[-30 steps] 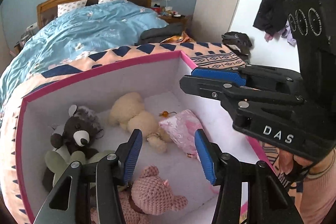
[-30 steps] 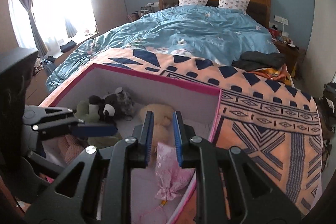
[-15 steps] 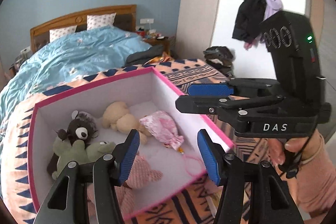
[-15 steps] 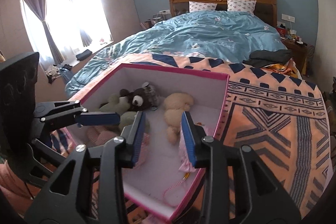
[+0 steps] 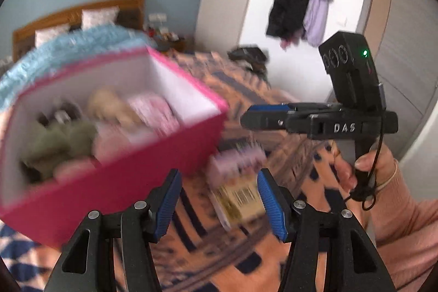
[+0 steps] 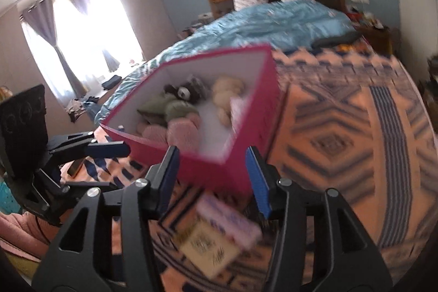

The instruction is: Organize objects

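Observation:
A pink box [image 5: 131,155] with white inside walls sits on the patterned blanket and holds several soft toys and a pink pouch [image 5: 153,111]; it also shows in the right wrist view [image 6: 246,111]. A flat packet with a lilac top and a yellowish barcoded card [image 5: 238,182] lies on the blanket just in front of the box, also in the right wrist view [image 6: 219,234]. My left gripper [image 5: 219,204] is open and empty, just short of the packet. My right gripper [image 6: 216,182] is open and empty above the packet. Both views are blurred.
The orange and navy patterned blanket [image 6: 342,141] covers the foot of the bed, with a blue duvet [image 6: 273,23] behind. Dark clothes [image 6: 334,38] lie at the blanket's far edge. Coats [image 5: 298,7] hang on the wall. A bright window [image 6: 82,45] is at left.
Both grippers have pulled back and down from over the box. The right gripper has opened wide. The packet in front of the box has come into view.

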Tool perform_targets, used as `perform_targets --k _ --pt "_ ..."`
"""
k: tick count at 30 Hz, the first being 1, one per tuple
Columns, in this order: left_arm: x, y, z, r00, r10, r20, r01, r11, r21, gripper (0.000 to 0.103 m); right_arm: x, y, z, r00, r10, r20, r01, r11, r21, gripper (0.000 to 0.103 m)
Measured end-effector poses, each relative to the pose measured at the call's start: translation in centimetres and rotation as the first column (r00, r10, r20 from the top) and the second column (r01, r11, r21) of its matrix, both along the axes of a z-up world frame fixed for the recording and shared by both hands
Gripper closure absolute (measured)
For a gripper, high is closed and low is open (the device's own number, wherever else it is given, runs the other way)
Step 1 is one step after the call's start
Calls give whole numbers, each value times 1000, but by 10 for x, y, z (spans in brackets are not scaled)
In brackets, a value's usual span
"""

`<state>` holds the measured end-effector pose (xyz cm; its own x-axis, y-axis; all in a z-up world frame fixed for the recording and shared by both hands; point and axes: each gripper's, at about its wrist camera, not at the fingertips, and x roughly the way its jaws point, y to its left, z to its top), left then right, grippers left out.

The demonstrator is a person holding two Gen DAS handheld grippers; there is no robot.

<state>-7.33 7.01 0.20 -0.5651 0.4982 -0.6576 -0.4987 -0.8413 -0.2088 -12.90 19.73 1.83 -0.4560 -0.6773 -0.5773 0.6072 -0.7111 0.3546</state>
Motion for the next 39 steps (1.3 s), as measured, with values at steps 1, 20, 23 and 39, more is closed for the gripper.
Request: perform_targets --k 1,20,23,39 --pt "0 4 -9 1000 -5 23 5 1000 -6 44 4 4 -9 1000 -11 23 11 1000 2 51" --pt "17 4 -65 977 -5 212 -4 999 39 51 48 -1 -78 970 52 238 -45 998 -32 56" --pt "29 -17 -64 977 50 209 -59 998 37 51 53 -16 -76 964 108 245 -96 994 -60 56" --pt "43 -62 -51 953 263 148 -264 964 -11 50 63 -49 -61 964 179 195 -171 984 -55 55"
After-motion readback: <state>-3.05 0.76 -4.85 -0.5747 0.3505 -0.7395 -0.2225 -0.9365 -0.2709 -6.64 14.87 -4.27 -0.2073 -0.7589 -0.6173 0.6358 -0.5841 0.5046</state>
